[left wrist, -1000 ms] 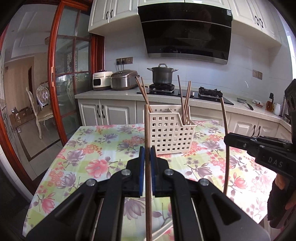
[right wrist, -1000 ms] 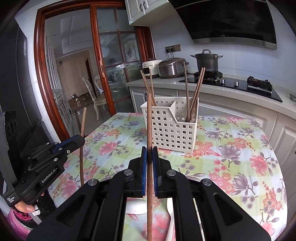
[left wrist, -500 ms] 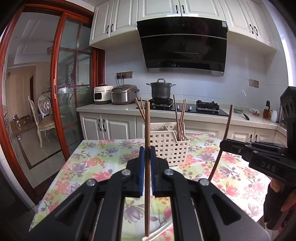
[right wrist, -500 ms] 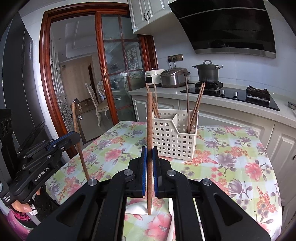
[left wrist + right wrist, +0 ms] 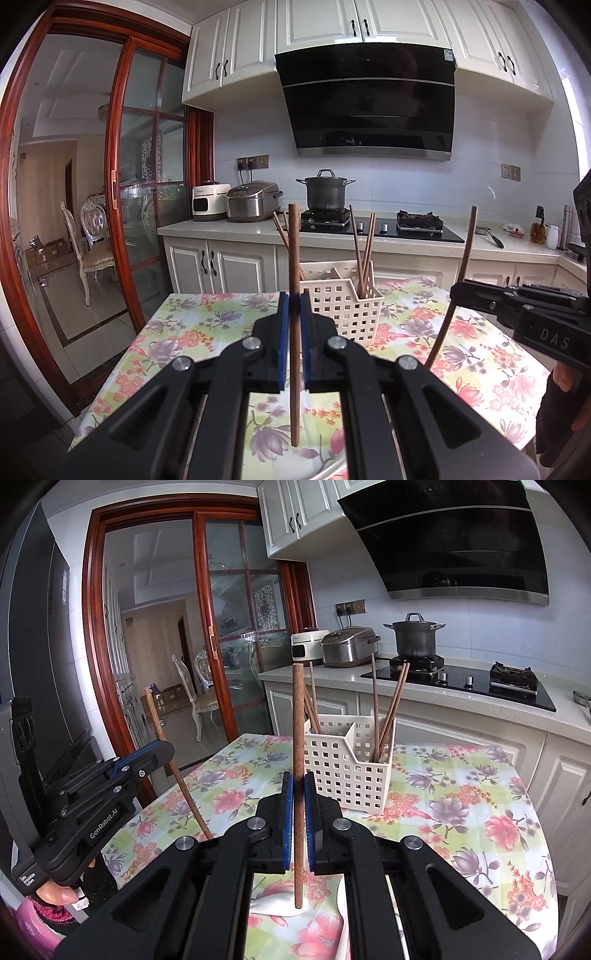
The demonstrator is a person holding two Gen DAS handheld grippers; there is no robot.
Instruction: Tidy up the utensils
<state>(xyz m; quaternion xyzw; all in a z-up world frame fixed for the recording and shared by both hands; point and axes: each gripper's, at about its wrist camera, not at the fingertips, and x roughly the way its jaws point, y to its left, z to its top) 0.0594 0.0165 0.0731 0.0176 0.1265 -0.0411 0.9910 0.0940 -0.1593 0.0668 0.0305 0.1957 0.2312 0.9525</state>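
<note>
A kitchen is seen behind a floral-clothed tabletop (image 5: 207, 332), with a range hood (image 5: 369, 107), a pot (image 5: 327, 192) on the stove and a rice cooker (image 5: 253, 201) on the far counter. The left tongs (image 5: 294, 314) are clamped shut on one brown chopstick (image 5: 294, 258), which is held upright and clear of the tabletop. The right tongs (image 5: 298, 794) are likewise closed on a second chopstick (image 5: 297, 720), also upright, with its lower end hanging above a white dish (image 5: 280, 904) below the tongs. Ahead of both tongs, slightly to the right, a white perforated basket (image 5: 347, 771) is set on the tabletop; more chopsticks (image 5: 388, 709) are already leaned in its right compartment and others in its left. Nothing is seen between either held chopstick and the basket. In the left wrist view the right tongs are seen at the right edge, their chopstick tilted.
</note>
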